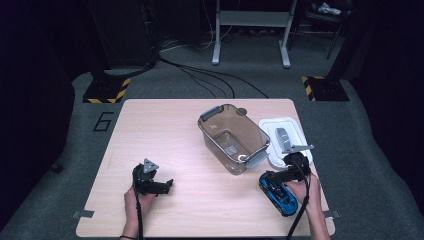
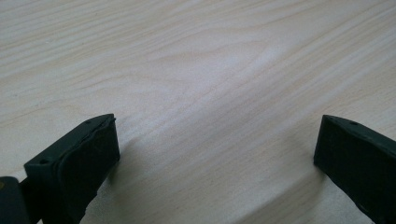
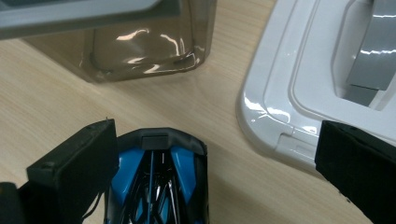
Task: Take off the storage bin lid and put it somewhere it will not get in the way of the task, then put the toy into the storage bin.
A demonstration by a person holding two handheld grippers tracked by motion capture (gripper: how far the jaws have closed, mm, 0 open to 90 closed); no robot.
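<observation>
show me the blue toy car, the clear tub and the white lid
blue toy car [image 3: 156, 186], right gripper view, on its blue and black roof
clear tub [image 1: 232, 137], high view, on its smoky side wall
white lid [image 1: 274, 127], high view, on its flat white rim

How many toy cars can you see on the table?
1. The blue and black toy car sits near the table's front right corner, between the open fingers of the right gripper, just in front of the white lid. The clear box looks empty.
</observation>
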